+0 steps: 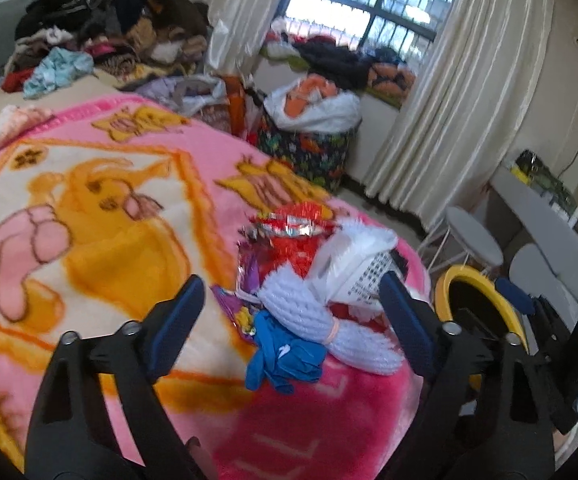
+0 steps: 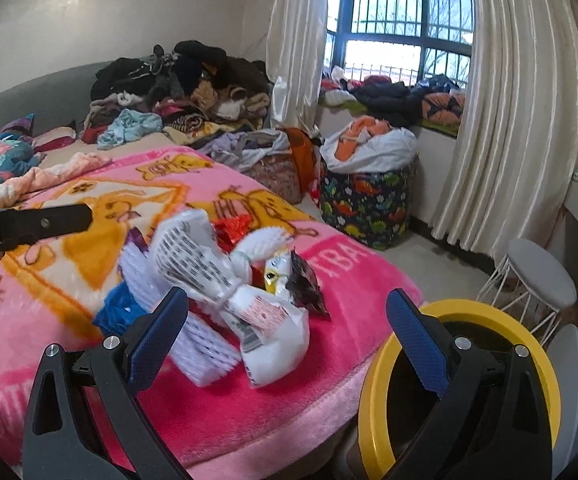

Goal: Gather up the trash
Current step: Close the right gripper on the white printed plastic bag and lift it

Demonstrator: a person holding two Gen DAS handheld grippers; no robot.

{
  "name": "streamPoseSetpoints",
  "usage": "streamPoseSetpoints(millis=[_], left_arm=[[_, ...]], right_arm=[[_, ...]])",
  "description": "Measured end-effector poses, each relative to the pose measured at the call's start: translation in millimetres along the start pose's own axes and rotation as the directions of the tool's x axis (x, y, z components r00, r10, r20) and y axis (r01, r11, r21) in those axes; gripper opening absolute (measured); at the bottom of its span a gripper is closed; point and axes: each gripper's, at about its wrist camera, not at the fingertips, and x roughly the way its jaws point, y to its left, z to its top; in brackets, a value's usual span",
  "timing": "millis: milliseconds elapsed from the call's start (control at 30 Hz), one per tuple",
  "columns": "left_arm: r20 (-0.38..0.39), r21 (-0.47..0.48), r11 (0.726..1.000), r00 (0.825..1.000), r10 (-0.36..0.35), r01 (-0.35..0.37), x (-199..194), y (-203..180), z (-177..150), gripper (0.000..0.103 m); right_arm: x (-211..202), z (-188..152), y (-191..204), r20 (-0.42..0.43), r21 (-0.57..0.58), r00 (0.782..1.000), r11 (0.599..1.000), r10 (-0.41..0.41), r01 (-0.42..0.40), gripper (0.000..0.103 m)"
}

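Left wrist view
- Left gripper (image 1: 293,320) hangs over the near corner of the bed, fingers (image 1: 177,320) spread wide, nothing between them.
- Trash pile (image 1: 309,280) lies on the pink blanket (image 1: 89,208), right ahead of the fingers: blue crumpled piece (image 1: 281,356) nearest, white foam net (image 1: 313,320) touching it, red foil wrapper (image 1: 289,236) behind, white plastic bag (image 1: 353,256) to the right.
- Yellow-rimmed bin (image 1: 485,292) stands beside the bed corner, to the right of the pile, mouth open.
- Judgement: the blue piece is the easiest first pick. Come down straight so both fingers straddle it, and close on the bunched middle, not a loose edge. Keep the pads off the blanket pile, or the fabric lifts with it.

Right wrist view
- Right gripper (image 2: 285,320) is also spread wide and empty, aimed at the same pile from the bin side.
- White bag with printed label (image 2: 265,320) lies nearest its fingers; a dark snack wrapper (image 2: 305,284) and a yellow packet (image 2: 275,276) lean behind it.
- Bin (image 2: 381,400) sits just below and right, rim partly behind the right finger (image 2: 417,344).
- The left gripper's arm (image 2: 29,222) shows at the left edge.
- Judgement: pinch the bag at its knotted neck; the slack body will slip. A short carry to the bin follows, so release only once well over the mouth. Work one gripper at a time to avoid a clash over the pile.
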Motion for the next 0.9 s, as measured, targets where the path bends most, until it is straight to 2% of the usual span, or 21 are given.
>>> streamPoseSetpoints(millis=[100,167,267,333,567,667,733,833,900], left_arm=[[-0.052,-0.016,1.0,0.998,-0.024,0.023,15.6,1.1,-1.8,0.064],[-0.074,-0.025,0.999,0.997,-0.033,0.032,22.3,1.8,-3.1,0.052],[-0.119,-0.044,0.998,0.992,-0.043,0.038,34.1,4.0,-5.0,0.046],[-0.145,-0.058,0.998,0.988,-0.047,0.039,40.5,6.0,-6.0,0.043],[-0.19,-0.087,0.995,0.98,-0.055,0.039,54.9,10.8,-5.9,0.043],[-0.204,-0.087,0.996,0.978,-0.051,0.034,58.6,11.8,-5.6,0.04],[-0.216,-0.093,0.995,0.975,-0.046,0.027,62.6,13.0,-5.7,0.034],[-0.223,-0.092,0.995,0.974,-0.049,0.029,65.3,13.0,-6.9,0.027],[-0.225,-0.085,0.996,0.973,-0.049,0.03,65.9,11.8,-7.4,0.022]], right_arm=[[6.9,-2.1,1.5,-0.023,-0.025,1.0,1.0,0.009,-0.01,0.089],[13.4,-3.5,4.1,-0.045,-0.051,0.999,0.998,0.018,-0.021,0.085],[24.1,-5.4,8.3,-0.075,-0.086,0.997,0.996,0.026,-0.033,0.082],[32.1,-5.8,10.4,-0.093,-0.105,0.995,0.994,0.027,-0.037,0.081],[56.8,-5.3,17.6,-0.144,-0.193,0.989,0.98,0.026,-0.053,0.079],[65.8,-7.2,22.0,-0.175,-0.227,0.984,0.971,0.031,-0.071,0.069],[69.1,-10.1,25.2,-0.192,-0.251,0.981,0.965,0.032,-0.081,0.048],[65.8,-13.2,29.3,-0.181,-0.272,0.983,0.958,0.044,-0.093,0.042],[62.2,-13.4,28.1,-0.172,-0.261,0.983,0.96,0.056,-0.1,0.041]])
